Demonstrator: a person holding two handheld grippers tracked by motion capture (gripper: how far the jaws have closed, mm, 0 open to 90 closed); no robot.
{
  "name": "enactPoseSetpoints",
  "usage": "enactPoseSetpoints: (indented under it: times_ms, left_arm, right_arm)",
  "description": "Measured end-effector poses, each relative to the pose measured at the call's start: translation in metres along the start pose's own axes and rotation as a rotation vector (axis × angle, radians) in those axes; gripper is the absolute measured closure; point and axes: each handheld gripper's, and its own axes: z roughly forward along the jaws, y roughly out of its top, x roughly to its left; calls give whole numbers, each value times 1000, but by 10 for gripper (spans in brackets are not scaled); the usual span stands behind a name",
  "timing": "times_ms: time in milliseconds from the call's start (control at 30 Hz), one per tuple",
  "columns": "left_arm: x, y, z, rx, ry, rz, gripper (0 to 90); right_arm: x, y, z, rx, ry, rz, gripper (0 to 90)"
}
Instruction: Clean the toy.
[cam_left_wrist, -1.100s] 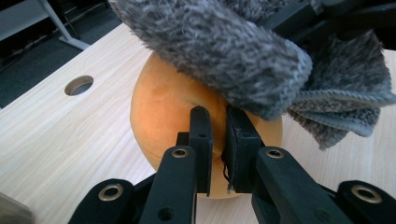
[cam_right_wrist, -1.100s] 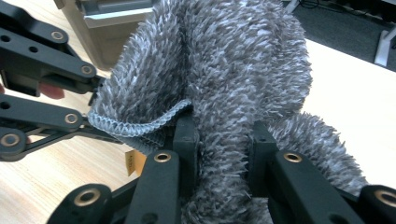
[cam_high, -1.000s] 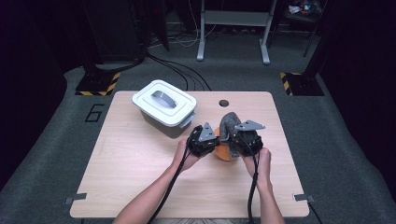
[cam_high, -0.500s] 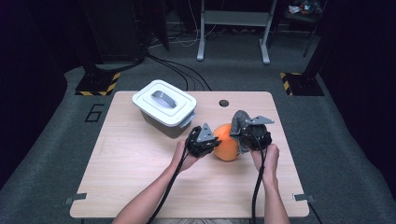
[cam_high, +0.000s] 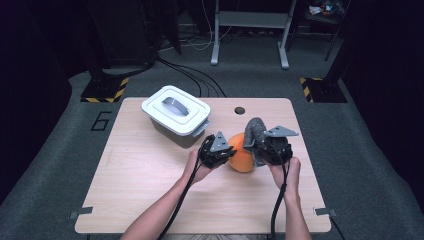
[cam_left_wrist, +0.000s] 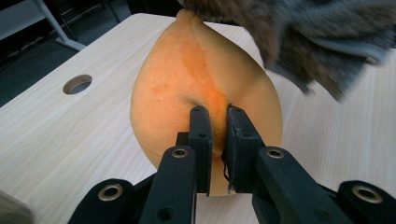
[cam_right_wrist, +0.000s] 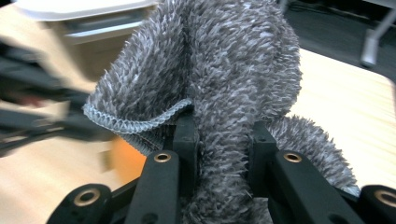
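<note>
The soft, rounded orange plush toy (cam_high: 242, 159) sits on the light wooden worktop (cam_high: 140, 175), right of its middle and nearer the right edge than the left. The left gripper (cam_high: 220, 152) is pinched tight on a fold of the toy's fabric. Just beside it, the right gripper (cam_high: 262, 145) is clamped on a shaggy grey cloth (cam_high: 254, 131) held up above the toy. A white lidded plastic box (cam_high: 176, 115) stands towards the far left corner.
</note>
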Motion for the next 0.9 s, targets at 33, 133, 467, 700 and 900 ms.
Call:
enactPoseSetpoints:
  times_ms: [33, 133, 467, 700, 900]
  left_arm:
    - [0, 0, 0, 1, 1, 1, 822]
    - [0, 0, 0, 0, 1, 5, 821]
    - [-2, 1, 0, 1, -4, 16, 822]
    - [-4, 1, -1, -1, -6, 24, 822]
    - [-4, 1, -1, -2, -4, 31, 822]
  right_arm:
    - [6, 1, 0, -1, 16, -16, 708]
    - [23, 0, 6, 24, 59, -59, 706]
    - [26, -3, 17, 56, 30, -74, 706]
    - [8, -4, 19, 62, 3, -24, 707]
    - [-18, -10, 28, 85, -51, 45, 707]
